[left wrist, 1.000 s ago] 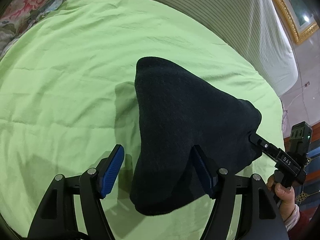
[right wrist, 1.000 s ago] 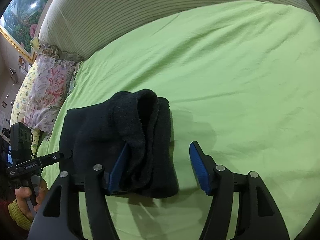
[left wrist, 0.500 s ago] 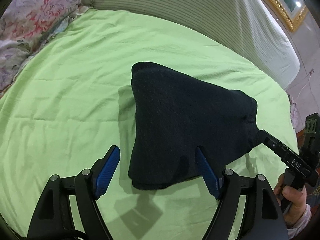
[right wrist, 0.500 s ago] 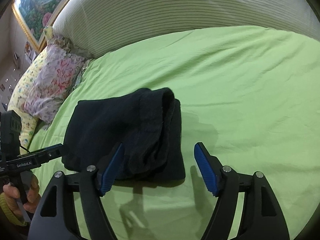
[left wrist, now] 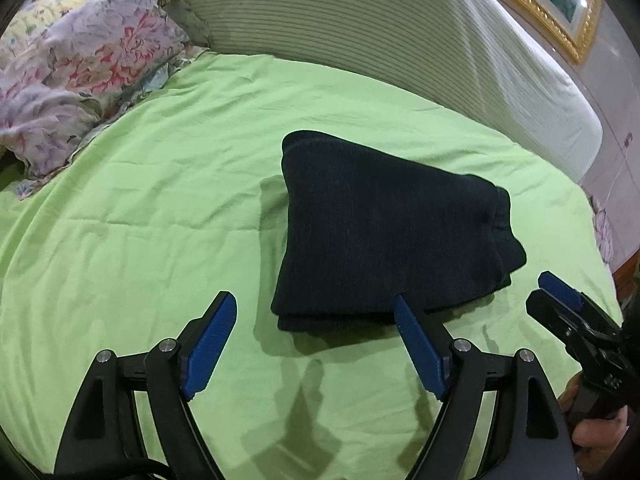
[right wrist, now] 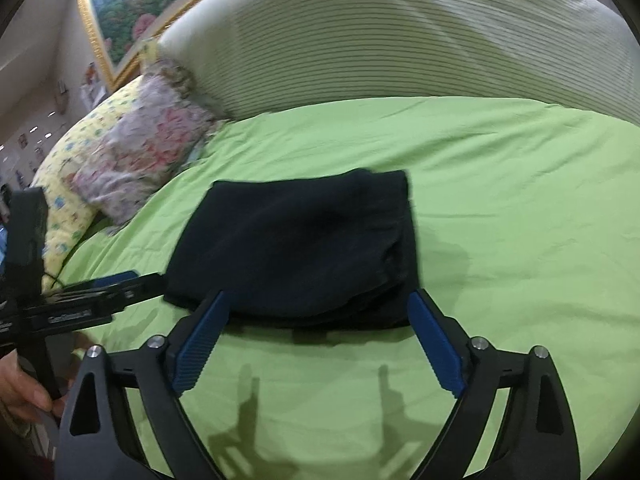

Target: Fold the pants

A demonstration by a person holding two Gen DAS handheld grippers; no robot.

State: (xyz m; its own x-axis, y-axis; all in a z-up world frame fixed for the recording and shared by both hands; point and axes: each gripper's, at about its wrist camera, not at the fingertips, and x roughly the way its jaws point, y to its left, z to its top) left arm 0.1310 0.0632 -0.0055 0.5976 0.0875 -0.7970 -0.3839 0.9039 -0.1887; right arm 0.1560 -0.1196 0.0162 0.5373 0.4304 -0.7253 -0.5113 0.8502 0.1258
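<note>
While the green sheet (left wrist: 160, 208) spreads wide below the striped headboard (left wrist: 360, 28), folded dark pants (left wrist: 380, 232) lie mid-bed, floral pillows (left wrist: 80, 76) well apart; left gripper (left wrist: 316, 344) and right gripper (right wrist: 316, 344) are opening, grasping nothing.

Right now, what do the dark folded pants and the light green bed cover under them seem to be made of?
Dark folded pants: looks like a thick, matte knit or fleece; fuzzy surface, soft bulky rounded folds, no sheen.
Light green bed cover: looks like a thin woven cotton-type sheet; smooth, with fine sharp creases. The exact fibre of either cannot be told.
</note>
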